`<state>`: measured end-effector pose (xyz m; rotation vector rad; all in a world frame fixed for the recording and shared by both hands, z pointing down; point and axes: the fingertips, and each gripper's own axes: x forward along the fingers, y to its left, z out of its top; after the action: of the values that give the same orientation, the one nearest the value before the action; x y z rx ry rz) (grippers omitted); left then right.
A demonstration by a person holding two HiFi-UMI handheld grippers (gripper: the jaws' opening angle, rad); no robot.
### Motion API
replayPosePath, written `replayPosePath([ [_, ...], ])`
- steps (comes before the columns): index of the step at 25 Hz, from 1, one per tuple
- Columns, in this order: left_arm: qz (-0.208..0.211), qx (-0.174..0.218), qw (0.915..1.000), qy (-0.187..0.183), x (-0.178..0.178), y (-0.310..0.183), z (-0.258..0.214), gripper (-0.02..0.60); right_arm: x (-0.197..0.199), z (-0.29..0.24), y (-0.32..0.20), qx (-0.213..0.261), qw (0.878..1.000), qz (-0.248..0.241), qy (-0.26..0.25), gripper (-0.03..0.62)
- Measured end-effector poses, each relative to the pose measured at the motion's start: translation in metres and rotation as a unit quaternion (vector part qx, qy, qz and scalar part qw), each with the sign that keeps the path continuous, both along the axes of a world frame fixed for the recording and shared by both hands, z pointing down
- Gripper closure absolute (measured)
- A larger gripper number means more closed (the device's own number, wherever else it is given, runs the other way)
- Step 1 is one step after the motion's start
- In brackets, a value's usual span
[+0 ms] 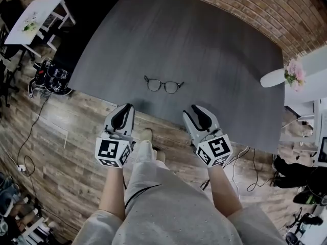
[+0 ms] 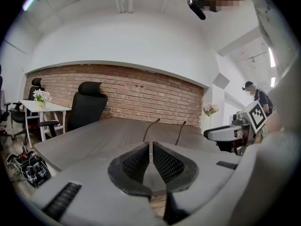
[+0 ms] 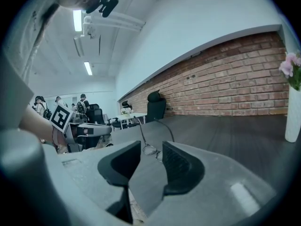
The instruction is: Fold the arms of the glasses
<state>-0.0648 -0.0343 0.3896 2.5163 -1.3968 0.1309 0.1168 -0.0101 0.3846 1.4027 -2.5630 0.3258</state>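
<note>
A pair of dark-framed glasses point(image 1: 163, 85) lies on the grey table point(image 1: 204, 45), a little in from its front edge, with both arms unfolded. My left gripper point(image 1: 122, 117) hangs over that edge, below and left of the glasses, shut and empty. My right gripper point(image 1: 199, 117) is below and right of them, open with nothing between its fingers. In the left gripper view the two arms of the glasses point(image 2: 149, 130) rise beyond the left gripper point(image 2: 150, 149), whose jaws hide the lenses. In the right gripper view the glasses point(image 3: 149, 149) show through the gap of the right gripper point(image 3: 151, 157).
A white vase with pink flowers point(image 1: 286, 75) stands at the table's right end. On the wooden floor to the left lie cables and gear point(image 1: 48, 78), beside a white side table point(image 1: 36, 14). A black office chair point(image 2: 87, 105) stands at the table's far side.
</note>
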Motion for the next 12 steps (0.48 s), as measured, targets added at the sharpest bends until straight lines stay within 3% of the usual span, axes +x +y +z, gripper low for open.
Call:
replayPosePath([
  [12, 0.035, -0.027, 0.9988, -0.021, 0.011, -0.036, 0.027, 0.56, 0.0, 0.014, -0.035, -0.016, 1.0, 0.013, 0.005, 0.459],
])
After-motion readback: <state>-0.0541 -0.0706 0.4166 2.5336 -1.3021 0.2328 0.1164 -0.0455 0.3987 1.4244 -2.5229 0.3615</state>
